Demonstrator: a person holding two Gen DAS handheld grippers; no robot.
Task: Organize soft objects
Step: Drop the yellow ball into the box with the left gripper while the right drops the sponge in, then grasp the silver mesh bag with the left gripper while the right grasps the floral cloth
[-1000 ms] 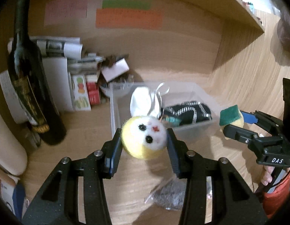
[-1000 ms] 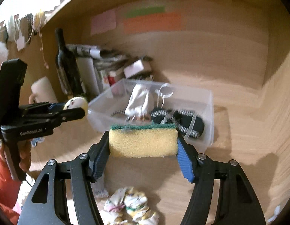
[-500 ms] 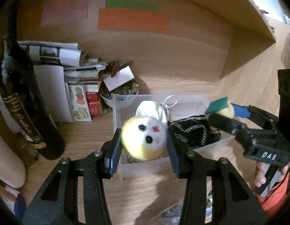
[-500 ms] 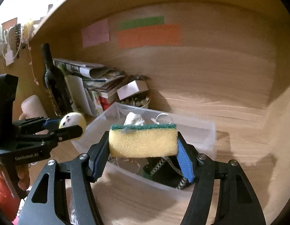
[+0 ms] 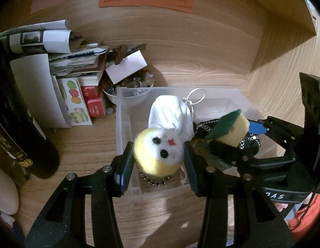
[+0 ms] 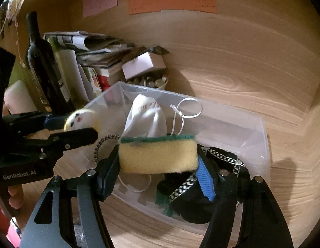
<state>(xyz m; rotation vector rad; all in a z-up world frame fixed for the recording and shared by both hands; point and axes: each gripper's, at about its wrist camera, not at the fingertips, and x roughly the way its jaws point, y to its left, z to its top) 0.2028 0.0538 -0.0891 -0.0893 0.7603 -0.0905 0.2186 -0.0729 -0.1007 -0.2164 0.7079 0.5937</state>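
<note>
White pouch (image 6: 146,116) and black trimmed item (image 6: 193,196) already in bin (image 6: 261,144); left claw (image 5: 158,157) clamped on plush ball (image 5: 158,155), right claw (image 6: 158,165) clamped on sponge (image 6: 158,155), both over bin, drops pending.

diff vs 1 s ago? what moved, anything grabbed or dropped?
Both tongs moved forward and are now over the clear bin. The left tongs stay shut on the yellow plush ball; the right tongs stay shut on the sponge. Nothing released or newly taken. The white pouch and black beaded pouch lie in the bin as before.
</note>
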